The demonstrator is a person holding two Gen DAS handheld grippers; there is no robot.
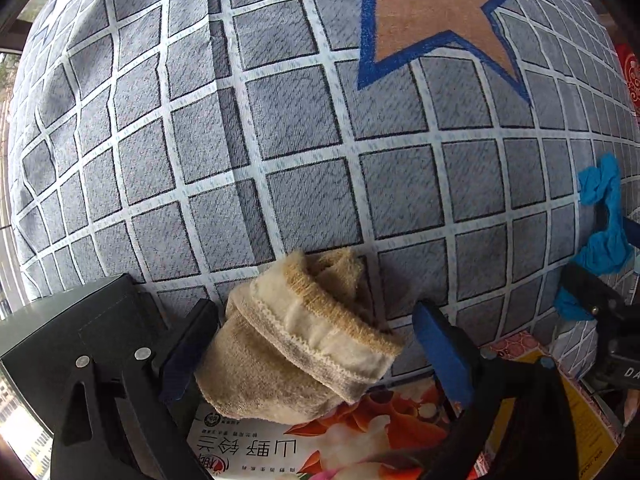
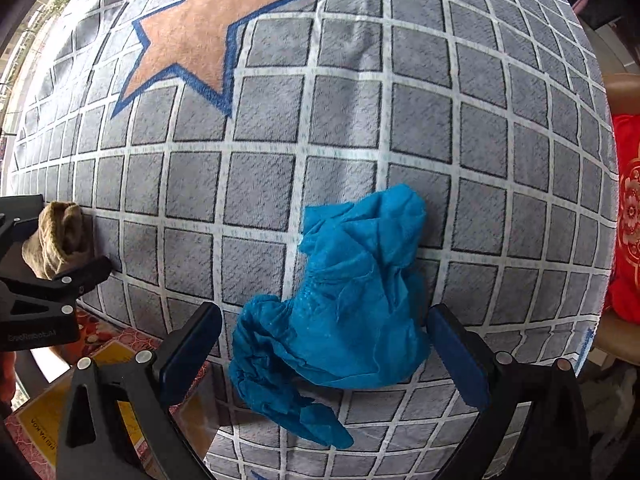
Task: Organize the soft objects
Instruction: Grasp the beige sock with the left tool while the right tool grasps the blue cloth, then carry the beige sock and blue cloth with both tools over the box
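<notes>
**Both hand-held grippers set around a soft item, neither closed yet**

On your left, the left hand-held gripper [image 1: 312, 352] stands wide open with its 2 blue pads on either side of the beige sock [image 1: 296, 344]. The left pad looks to be touching or just beside the sock's body; the right pad is apart from its folded cuff. The sock lies rumpled at the near edge of the grey checked cloth [image 1: 304, 128], partly overhanging a printed packet [image 1: 320, 452] with orange flowers and Chinese lettering.

Moving right, the orange star [image 2: 192, 40] printed on the cloth sits well beyond both items and plays no part here.

On your right, the right hand-held gripper [image 2: 324, 352] is also wide open, holding nothing, with the crumpled blue cloth [image 2: 344, 304] between its fingers. Both pads stand just clear of the fabric, and a loose tail trails toward you below the jaws.

You appear to be at the grasp step for 2 items at once. Next, you would close each gripper on the thick middle of its bundle, not a loose flap, since both will sag and may slip when lifted.

No bin, basket or box shows in either view, so I cannot tell where these items are meant to go
</notes>
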